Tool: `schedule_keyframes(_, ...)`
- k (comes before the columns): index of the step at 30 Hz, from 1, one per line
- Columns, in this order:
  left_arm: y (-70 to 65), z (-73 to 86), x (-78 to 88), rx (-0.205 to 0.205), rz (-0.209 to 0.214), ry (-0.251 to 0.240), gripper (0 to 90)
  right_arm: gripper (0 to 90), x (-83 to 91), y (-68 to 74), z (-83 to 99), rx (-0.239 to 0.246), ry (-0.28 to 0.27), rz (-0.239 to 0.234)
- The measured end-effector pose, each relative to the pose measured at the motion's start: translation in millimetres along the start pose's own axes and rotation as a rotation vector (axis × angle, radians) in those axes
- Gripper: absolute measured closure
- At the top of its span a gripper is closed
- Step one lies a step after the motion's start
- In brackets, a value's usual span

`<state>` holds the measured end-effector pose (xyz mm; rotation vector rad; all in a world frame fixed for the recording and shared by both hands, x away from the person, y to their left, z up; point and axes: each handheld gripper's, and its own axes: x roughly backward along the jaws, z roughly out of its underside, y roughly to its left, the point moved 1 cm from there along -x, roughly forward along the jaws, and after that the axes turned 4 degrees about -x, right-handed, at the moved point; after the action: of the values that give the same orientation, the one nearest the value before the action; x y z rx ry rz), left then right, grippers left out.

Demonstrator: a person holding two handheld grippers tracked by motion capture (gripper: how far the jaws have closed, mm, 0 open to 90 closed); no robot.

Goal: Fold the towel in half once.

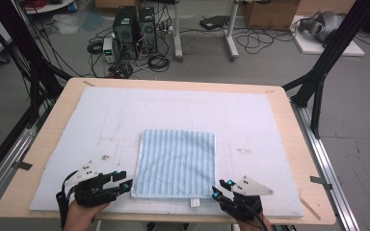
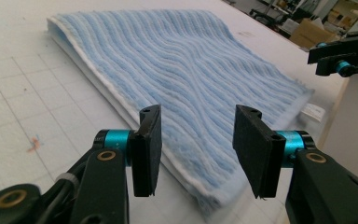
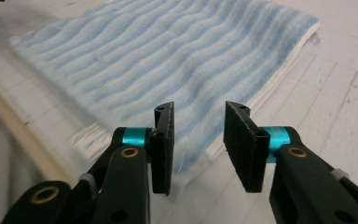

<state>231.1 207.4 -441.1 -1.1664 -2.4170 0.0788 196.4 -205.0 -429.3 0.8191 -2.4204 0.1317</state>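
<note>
The towel (image 1: pixel 176 163), blue-and-white striped and folded into a near-square, lies flat on the white mat (image 1: pixel 101 125) near the middle of the surface's near half. Its layered white edges show along its left side in the left gripper view (image 2: pixel 177 79) and along the side at the right of the right gripper view (image 3: pixel 158 60). A small white tag (image 1: pixel 194 203) sticks out from its near edge, toward the right corner.

The left tool (image 1: pixel 125 185) sits just beside the towel's near left corner, pointing right toward it. Its jaws stand apart, released, gripping nothing; in the left gripper view (image 2: pixel 198 149) the towel's corner lies on the mat below and beyond the gap, with no pad pressing on it.

The right tool (image 1: pixel 220 189) sits just beside the near right corner, pointing left and far. Its jaws are also apart and released; in the right gripper view (image 3: pixel 198 144) the towel's corner lies beyond the gap, untouched by the pads. The right tool also shows far off at the upper right of the left gripper view (image 2: pixel 340 58).

The mat, marked with a faint grid, covers most of the wooden surface (image 1: pixel 289 125). Beyond the far edge, computer towers (image 1: pixel 135 31) and cables stand on the floor.
</note>
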Motion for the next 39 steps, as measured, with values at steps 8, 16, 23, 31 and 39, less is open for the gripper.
schedule_keyframes(8,17.3,-16.5,-21.6,0.039,-0.031,-0.004,53.0,74.0,-36.2,9.2,0.7,0.076,0.130,-0.041)
schedule_keyframes(16,25.8,-32.0,-30.5,0.055,-0.048,-0.011,52.1,70.0,-27.4,5.5,11.3,0.098,0.143,-0.092)
schedule_keyframes(23,33.1,-50.8,-47.0,0.019,-0.046,-0.008,54.7,54.0,-25.1,-11.5,-5.9,-0.006,0.013,-0.105)
schedule_keyframes(31,53.5,-65.9,-69.8,-0.040,-0.071,-0.008,61.4,54.2,-34.1,-41.1,-30.2,-0.027,-0.046,-0.013)
schedule_keyframes(39,75.4,-65.9,-92.0,-0.002,-0.126,-0.053,68.0,40.8,-64.2,-68.2,-58.5,-0.112,-0.033,-0.024)
